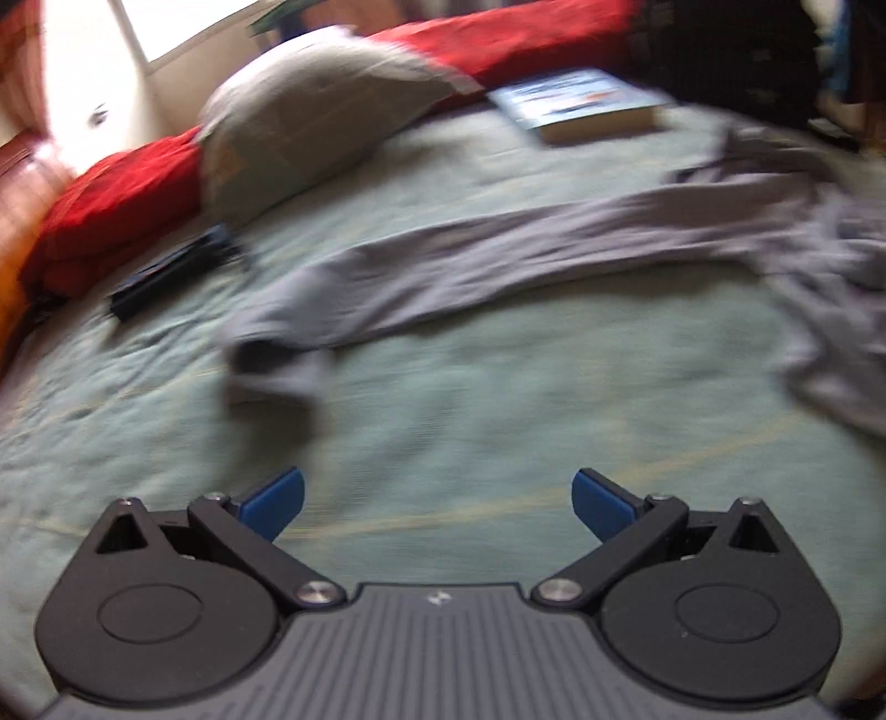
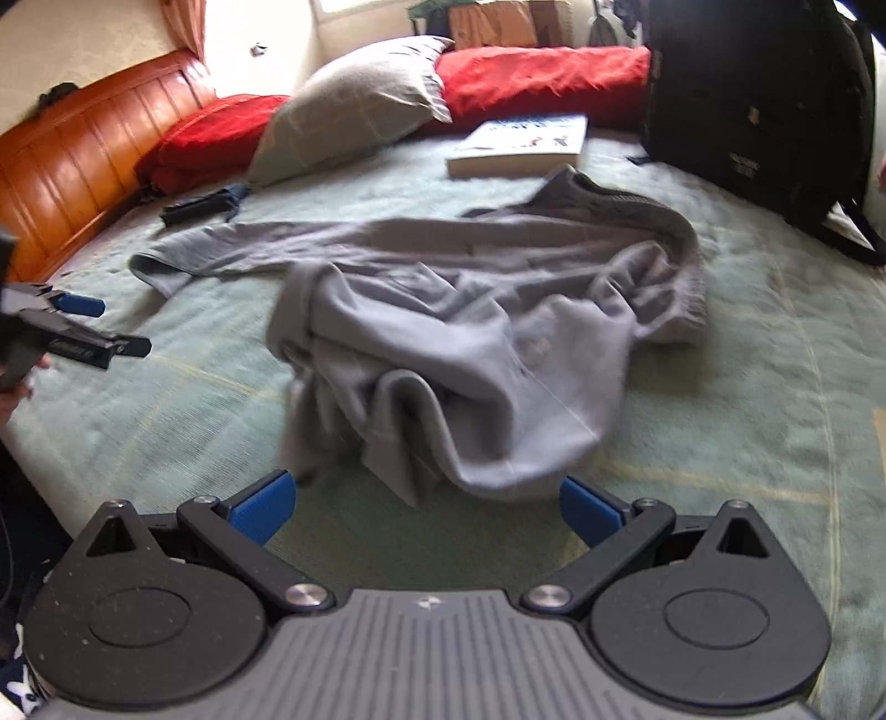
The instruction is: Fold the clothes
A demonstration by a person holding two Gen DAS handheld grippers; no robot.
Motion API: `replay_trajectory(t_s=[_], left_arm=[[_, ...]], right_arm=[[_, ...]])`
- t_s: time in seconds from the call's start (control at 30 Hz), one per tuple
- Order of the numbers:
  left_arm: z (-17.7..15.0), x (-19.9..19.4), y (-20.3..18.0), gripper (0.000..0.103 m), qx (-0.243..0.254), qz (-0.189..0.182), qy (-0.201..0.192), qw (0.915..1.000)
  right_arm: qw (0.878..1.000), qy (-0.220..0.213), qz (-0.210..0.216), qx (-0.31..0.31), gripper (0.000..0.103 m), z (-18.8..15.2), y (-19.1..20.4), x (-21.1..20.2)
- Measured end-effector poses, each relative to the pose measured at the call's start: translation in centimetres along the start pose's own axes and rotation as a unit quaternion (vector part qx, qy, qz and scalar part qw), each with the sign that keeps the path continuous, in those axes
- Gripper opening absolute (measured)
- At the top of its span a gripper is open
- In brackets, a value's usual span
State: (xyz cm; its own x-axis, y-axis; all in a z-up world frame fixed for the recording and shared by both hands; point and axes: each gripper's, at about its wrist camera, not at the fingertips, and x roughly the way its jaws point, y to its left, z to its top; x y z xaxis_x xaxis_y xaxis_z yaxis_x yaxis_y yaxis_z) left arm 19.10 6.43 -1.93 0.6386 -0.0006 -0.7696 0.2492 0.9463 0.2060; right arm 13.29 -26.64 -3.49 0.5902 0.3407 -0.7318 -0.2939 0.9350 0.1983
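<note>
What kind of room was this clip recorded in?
Most likely a bedroom. A grey sweater lies crumpled on a bed with a green cover, a grey pillow leans at its far edge, and a wooden headboard runs along one side.

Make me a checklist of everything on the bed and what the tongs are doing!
Surface: green bedspread, wrinkled.
Job's things: grey sweater lies crumpled, one sleeve stretched out flat; not folded yet.
Clutter: book, grey pillow, red cushions, dark flat object, black bag.
Tongs: left tongs open, over bare bedspread, holding nothing; right tongs open, at the sweater's near edge, not gripping it.
Cables: nothing seen.
Surroundings: wooden headboard, bright window, curtain.
</note>
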Motion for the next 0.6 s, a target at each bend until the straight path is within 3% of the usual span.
replay_trajectory(t_s=[0.13, 0.27, 0.37, 0.47, 0.6], left_arm=[[0.2, -1.7, -5.1, 0.102, 0.019, -0.071, -0.035, 0.9967], [1.0, -2.2, -10.2, 0.102, 0.059, -0.093, -0.070, 0.9914], [1.3, -2.0, -13.0, 0.102, 0.070, -0.122, -0.071, 0.9875], [1.4, -1.3, -15.0, 0.102, 0.082, -0.126, -0.063, 0.9867], [1.3, -0.7, -16.0, 0.102, 0.077, -0.099, -0.056, 0.9905]], right_arm=[[1.000, 0.002, -0.005, 0.011, 0.103, -0.7, -0.7, -0.3], [0.999, 0.007, -0.036, 0.000, 0.103, -1.6, -1.2, -0.4], [0.998, 0.015, -0.057, -0.004, 0.103, -2.4, -1.6, -0.3], [0.998, 0.022, -0.059, 0.001, 0.103, -3.0, -1.9, -0.1], [0.998, 0.032, -0.047, 0.008, 0.103, -3.1, -1.7, 0.3]])
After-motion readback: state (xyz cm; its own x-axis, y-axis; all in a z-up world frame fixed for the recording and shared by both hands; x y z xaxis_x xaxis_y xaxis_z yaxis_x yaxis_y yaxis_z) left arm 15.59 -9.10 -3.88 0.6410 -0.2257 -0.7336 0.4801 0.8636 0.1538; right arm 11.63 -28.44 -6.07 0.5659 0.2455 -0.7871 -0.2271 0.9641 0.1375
